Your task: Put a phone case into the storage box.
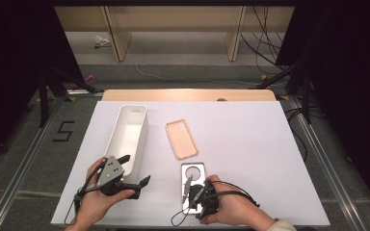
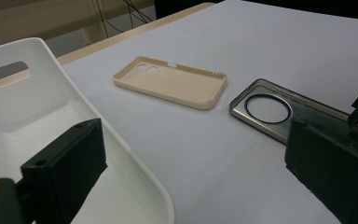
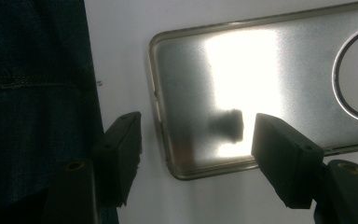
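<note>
A clear, silvery phone case (image 1: 193, 179) with a round camera hole lies near the table's front edge. My right gripper (image 1: 198, 198) hovers over its near end, pointing down. In the right gripper view that gripper (image 3: 198, 154) is open, and its jaws straddle the case's (image 3: 261, 70) rounded corner without touching it. A beige phone case (image 1: 181, 138) lies inside up at mid-table. My left gripper (image 1: 136, 171) is open by the near end of a white bin (image 1: 127, 137). Nothing sits between the jaws of the left gripper (image 2: 196, 177); the beige case (image 2: 172, 84) and clear case (image 2: 270, 109) lie beyond them.
The long white bin (image 2: 37, 93) holds nothing and has a handle slot in its far wall. Dark denim clothing (image 3: 32, 93) shows past the table's front edge. White tabletop (image 1: 250, 139) spreads to the right of the cases. Cables and stands line the floor around the table.
</note>
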`<state>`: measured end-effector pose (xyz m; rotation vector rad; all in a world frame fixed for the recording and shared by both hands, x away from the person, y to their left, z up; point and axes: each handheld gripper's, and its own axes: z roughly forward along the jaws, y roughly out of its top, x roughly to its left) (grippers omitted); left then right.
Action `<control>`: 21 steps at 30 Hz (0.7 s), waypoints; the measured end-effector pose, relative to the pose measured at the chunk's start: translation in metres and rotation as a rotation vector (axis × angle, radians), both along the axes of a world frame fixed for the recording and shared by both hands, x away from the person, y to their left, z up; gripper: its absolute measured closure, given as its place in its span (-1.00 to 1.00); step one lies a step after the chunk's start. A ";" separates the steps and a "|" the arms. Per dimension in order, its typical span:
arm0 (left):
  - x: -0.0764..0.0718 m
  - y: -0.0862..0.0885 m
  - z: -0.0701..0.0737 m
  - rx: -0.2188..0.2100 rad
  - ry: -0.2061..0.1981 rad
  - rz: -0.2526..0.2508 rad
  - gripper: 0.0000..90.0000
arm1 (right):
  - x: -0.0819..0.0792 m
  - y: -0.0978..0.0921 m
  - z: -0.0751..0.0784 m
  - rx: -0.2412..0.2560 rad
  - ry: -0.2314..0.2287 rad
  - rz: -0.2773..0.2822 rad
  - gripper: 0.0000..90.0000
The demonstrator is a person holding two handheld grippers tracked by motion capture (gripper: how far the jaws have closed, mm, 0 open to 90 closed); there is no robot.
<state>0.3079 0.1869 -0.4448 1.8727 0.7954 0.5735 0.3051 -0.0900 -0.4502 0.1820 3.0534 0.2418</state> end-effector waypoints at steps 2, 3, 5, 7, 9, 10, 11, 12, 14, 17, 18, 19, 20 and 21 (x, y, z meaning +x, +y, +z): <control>0.000 0.000 0.000 0.000 0.000 -0.001 -0.89 | -0.001 0.001 -0.001 -0.006 -0.005 0.006 -0.22; 0.000 0.000 0.000 0.000 0.000 -0.001 -0.89 | -0.002 0.002 -0.001 -0.011 0.002 -0.001 -0.20; 0.000 0.000 0.000 0.000 0.001 -0.001 -0.89 | -0.002 0.004 -0.002 -0.009 -0.009 0.004 -0.18; 0.000 0.000 0.000 0.000 0.001 -0.002 -0.89 | -0.002 0.005 -0.002 -0.016 -0.006 0.008 -0.15; 0.000 0.000 0.000 0.000 0.001 -0.003 -0.89 | -0.002 0.007 -0.003 -0.017 -0.013 0.011 -0.12; 0.000 0.000 0.000 0.000 0.001 -0.003 -0.89 | -0.002 0.008 -0.003 -0.019 -0.015 0.011 -0.10; 0.000 0.000 0.000 -0.001 0.001 -0.003 -0.89 | -0.003 0.008 -0.004 -0.021 -0.009 0.009 -0.09; 0.000 0.000 0.000 0.000 0.001 -0.003 -0.89 | -0.004 0.009 -0.004 -0.031 -0.009 0.008 -0.08; 0.000 0.000 0.000 -0.001 0.001 -0.003 -0.89 | -0.004 0.011 -0.004 -0.034 -0.010 0.018 -0.07; 0.000 0.000 0.000 -0.001 0.001 -0.005 -0.89 | -0.004 0.012 -0.006 -0.029 -0.016 0.020 -0.05; 0.000 -0.001 0.000 -0.001 0.001 -0.005 -0.89 | -0.004 0.013 -0.005 -0.040 -0.014 0.017 -0.05; 0.000 -0.001 0.000 -0.001 0.002 -0.006 -0.89 | -0.005 0.013 -0.005 -0.044 -0.013 0.020 -0.04; 0.000 -0.001 0.000 -0.001 0.002 -0.006 -0.89 | -0.005 0.014 -0.006 -0.045 -0.015 0.027 -0.03; 0.000 -0.001 0.000 -0.001 0.002 -0.006 -0.89 | -0.006 0.014 -0.006 -0.049 -0.014 0.022 -0.01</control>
